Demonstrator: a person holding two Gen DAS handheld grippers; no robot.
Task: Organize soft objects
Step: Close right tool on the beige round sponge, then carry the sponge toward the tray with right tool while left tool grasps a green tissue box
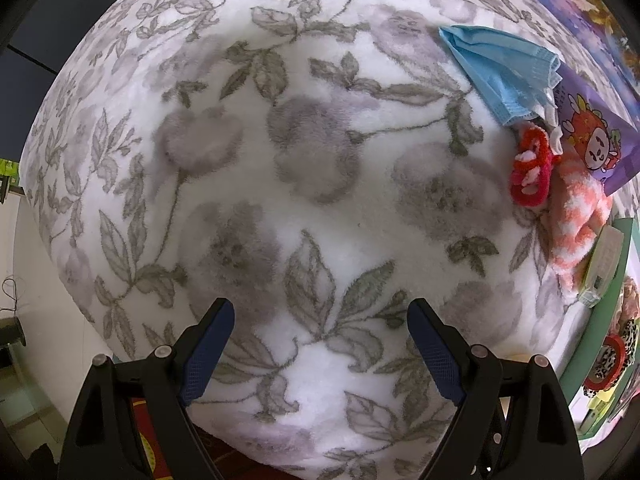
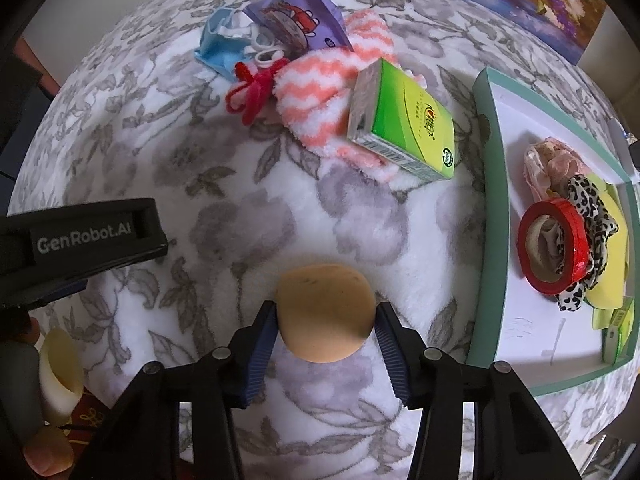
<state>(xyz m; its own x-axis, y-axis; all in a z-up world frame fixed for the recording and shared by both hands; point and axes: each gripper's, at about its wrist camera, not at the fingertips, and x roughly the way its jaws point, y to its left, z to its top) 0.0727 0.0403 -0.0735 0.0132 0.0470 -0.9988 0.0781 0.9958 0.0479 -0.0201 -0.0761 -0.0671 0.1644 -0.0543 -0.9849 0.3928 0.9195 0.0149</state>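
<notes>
While the left gripper (image 1: 320,344) is hovering wide apart over bare blanket (image 1: 304,184), the right gripper (image 2: 326,320) is clamping the tan sponge (image 2: 326,312) near the camera, seemingly to carry it right into the tray (image 2: 486,208).

Ahead of my right gripper (image 2: 326,330), the sponge (image 2: 326,312) sits on the blanket (image 2: 240,208). Behind it the sock (image 2: 320,96) lies under the box (image 2: 400,124); the tray (image 2: 486,200) stands right, holding the tape roll (image 2: 554,244).
</notes>
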